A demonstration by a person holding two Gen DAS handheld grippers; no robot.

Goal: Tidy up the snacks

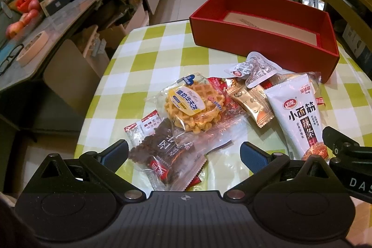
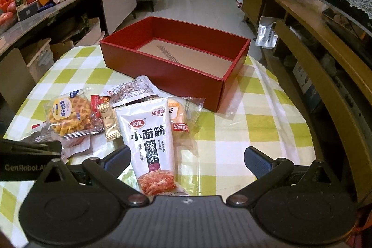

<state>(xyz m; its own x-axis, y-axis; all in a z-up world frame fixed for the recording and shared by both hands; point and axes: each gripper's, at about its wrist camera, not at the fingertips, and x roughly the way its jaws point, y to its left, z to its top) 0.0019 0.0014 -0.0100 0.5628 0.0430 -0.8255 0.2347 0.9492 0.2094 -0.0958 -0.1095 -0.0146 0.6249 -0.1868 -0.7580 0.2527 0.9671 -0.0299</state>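
Green-and-white checked cloth covers the round table, which stands in a cluttered living room with a long counter of boxes and apples to one side. Taking the open red cardboard box as the landmark: it sits at the far side of the table, and its brown floor shows bare, with no snack inside. Every snack lies in a loose heap just in front of the box's near wall: a clear-wrapped yellow waffle biscuit, a clear packet of dark dried fruit nearest the left gripper, a small gold foil sachet, a crumpled white sealed pouch closest to the box, a tall white spicy-strip packet with red print, and a clear-wrapped pale bun tucked beside it. The left gripper hangs with its jaws spread wide over the dried-fruit packet, gripping nothing; the right gripper is likewise wide apart, straddling the lower end of the white packet without closing on it. By my reading the sorting has not started: all six or so packets remain to be moved into the box.
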